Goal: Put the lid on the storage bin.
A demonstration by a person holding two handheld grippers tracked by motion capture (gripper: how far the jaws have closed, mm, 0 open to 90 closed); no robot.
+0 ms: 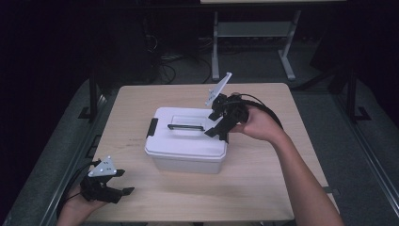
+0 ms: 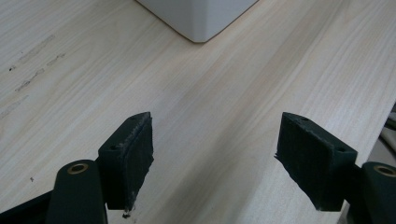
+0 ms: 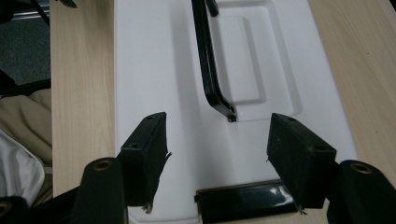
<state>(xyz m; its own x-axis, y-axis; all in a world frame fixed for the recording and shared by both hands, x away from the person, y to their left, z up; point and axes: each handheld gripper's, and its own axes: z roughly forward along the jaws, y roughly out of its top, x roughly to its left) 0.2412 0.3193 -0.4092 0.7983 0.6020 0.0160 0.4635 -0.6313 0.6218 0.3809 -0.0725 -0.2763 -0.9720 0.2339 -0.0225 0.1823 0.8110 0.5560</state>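
White box under spread right gripper, seemingly.

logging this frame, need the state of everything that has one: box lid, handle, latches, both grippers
white box: upright on the table, lid on
lid: closed, flat on the box
black handle: folded down flat on the lid
right-end latch: down against the lid edge
left-end latch: appears down
left gripper: open, empty, over bare table
right gripper: open, empty, over the right-end latch
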